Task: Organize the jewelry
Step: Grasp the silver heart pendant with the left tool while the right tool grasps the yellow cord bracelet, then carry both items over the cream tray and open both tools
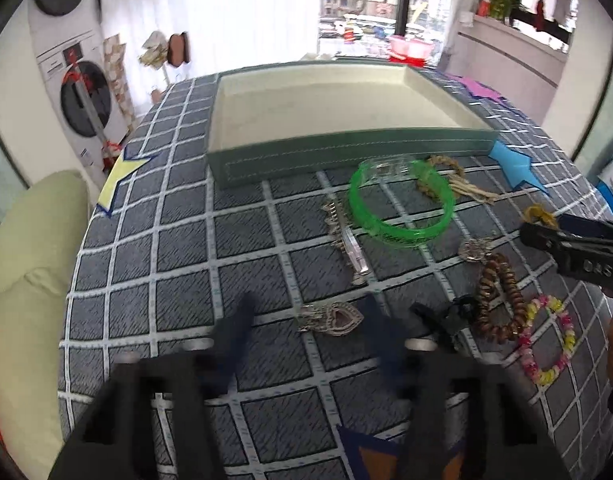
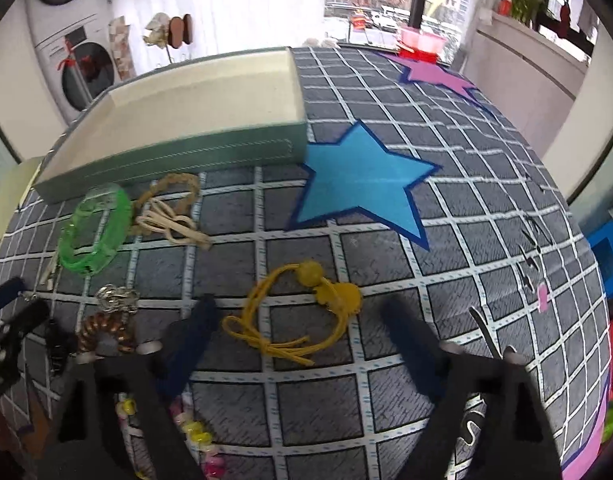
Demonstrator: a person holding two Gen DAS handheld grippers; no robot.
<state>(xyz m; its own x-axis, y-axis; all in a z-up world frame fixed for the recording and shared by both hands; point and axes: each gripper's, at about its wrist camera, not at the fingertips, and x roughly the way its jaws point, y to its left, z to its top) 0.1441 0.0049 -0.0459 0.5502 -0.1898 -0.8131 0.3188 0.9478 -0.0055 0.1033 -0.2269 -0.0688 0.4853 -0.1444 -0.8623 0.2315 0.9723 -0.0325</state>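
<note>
Where left view crops, yellow cord (image 2: 302, 312) whole

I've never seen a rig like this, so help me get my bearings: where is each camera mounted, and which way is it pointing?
Left wrist: on the left gripper, looking down past its two fingers at a silver pendant; the right gripper pokes in.
Right wrist: on the right gripper, aimed at a yellow hair tie; its own fingers show.
Both share the green tray, green bangle and checked cloth.

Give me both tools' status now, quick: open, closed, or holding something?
Left tool: open, holding nothing; silver pendant lies between its fingers.
Right tool: open, holding nothing; yellow cord bracelet lies between its fingers.
</note>
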